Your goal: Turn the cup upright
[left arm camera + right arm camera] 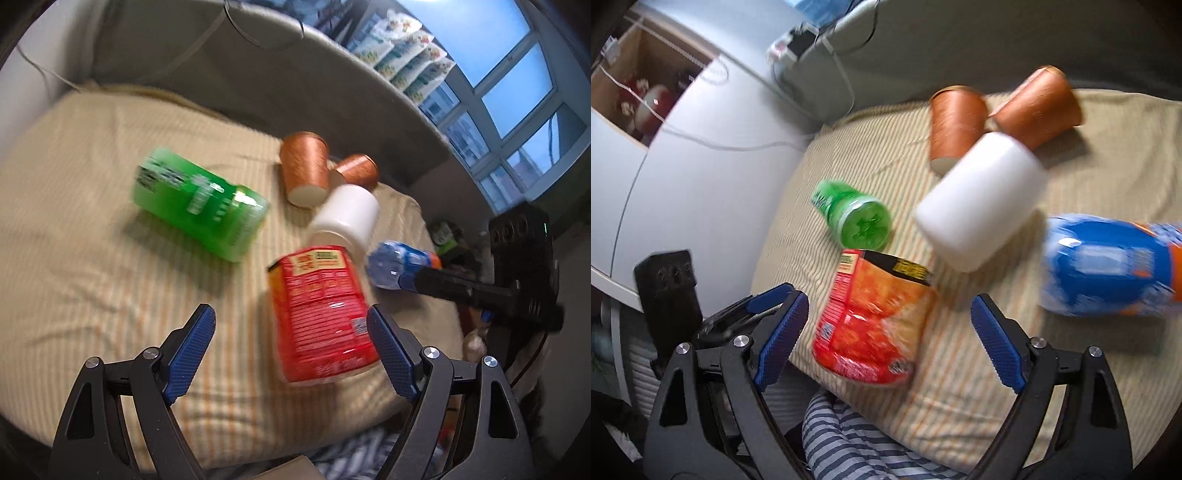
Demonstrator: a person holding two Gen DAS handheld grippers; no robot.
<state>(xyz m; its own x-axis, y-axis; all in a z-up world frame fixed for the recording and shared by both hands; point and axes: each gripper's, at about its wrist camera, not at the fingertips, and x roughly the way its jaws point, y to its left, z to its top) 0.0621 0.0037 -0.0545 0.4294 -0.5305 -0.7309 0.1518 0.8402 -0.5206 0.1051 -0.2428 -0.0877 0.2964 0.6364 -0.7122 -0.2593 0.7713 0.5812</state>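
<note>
currently both frames are motion-blurred. the left gripper (291, 336) is held released, nothing between its fingers; its blue pads (194, 349) are spread wide over the near edge of the striped beige cushion (74, 240). the right gripper (890, 325) is likewise spread apart and gripping nothing, hovering over the near edge of the same cushion (979, 369).

the white cup (345, 216) is seen lying on its side near the middle of the cushion, its open mouth turned toward the near side. in the right wrist view the cup (982, 201) is beyond the fingers and not touched by them.

a red canister (321, 317) is lying just near of the cup, between the left gripper's fingers in view but contact cannot be told. a green bottle (201, 203) is lying to the left, well apart from the cup. two copper cups (306, 168) are lying at the far side, just behind the white cup. a blue bottle (1108, 266) is lying to the right of the cup. striped blue-white fabric (842, 439) is visible below the cushion's near edge.
</note>
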